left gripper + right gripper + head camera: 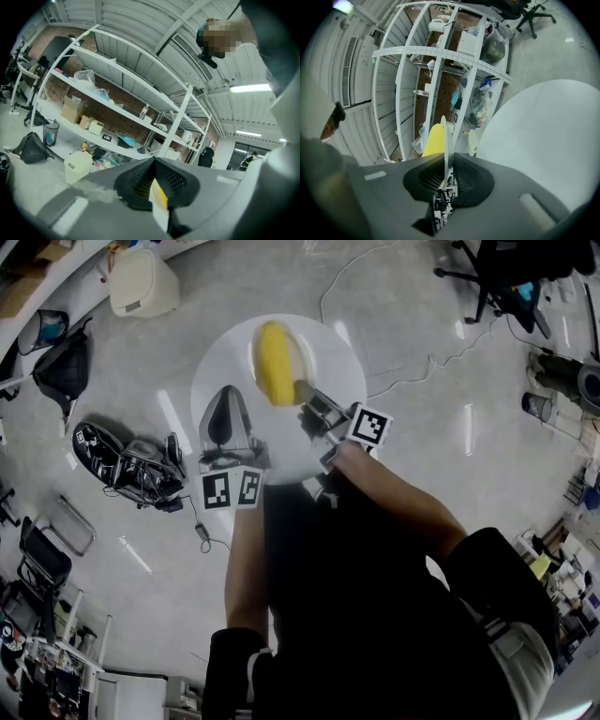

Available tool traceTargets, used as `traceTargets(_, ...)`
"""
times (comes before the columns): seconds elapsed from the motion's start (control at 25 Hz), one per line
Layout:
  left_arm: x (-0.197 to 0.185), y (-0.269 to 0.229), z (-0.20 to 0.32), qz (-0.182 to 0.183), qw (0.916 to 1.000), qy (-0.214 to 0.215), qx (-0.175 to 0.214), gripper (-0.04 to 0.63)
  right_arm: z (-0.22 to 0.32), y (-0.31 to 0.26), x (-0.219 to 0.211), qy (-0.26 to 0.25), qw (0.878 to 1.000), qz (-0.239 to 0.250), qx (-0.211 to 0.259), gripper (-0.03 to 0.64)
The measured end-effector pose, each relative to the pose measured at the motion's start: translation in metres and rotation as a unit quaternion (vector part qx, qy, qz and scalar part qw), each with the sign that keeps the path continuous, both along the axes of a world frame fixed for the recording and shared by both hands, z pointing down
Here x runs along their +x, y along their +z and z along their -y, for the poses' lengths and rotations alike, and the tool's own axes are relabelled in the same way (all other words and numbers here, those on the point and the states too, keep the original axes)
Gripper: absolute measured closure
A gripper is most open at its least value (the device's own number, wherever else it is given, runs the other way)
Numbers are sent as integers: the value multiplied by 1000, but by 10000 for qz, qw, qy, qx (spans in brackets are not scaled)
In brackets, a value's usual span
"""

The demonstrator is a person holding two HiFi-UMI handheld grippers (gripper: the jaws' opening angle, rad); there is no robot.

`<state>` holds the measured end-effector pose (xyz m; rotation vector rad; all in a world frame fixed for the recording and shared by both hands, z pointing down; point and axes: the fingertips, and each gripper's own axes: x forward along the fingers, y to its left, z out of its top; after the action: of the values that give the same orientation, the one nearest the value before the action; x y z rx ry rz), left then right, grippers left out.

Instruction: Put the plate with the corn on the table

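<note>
A yellow corn cob lies on a thin white plate. In the right gripper view the plate is edge-on, with the corn on its upper side. My right gripper is turned on its side and shut on the plate's near rim. It holds the plate above a round white table. From the head view the plate blends into the tabletop. My left gripper is upright over the table's left part, its jaws closed on a thin white and yellow strip I cannot identify.
The table stands on a grey floor. A beige bin, a black bag, dark gear and cables lie to the left, and an office chair is at the far right. White shelving with boxes lines the wall.
</note>
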<state>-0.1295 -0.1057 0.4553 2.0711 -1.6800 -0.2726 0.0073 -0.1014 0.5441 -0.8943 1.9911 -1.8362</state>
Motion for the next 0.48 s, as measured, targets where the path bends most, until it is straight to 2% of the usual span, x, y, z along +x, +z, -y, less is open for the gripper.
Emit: traceTargets(0.48, -6, 18, 12, -76, 10000, -15, -44, 591, 7, 36, -8, 21, 9998, -103, -141, 571)
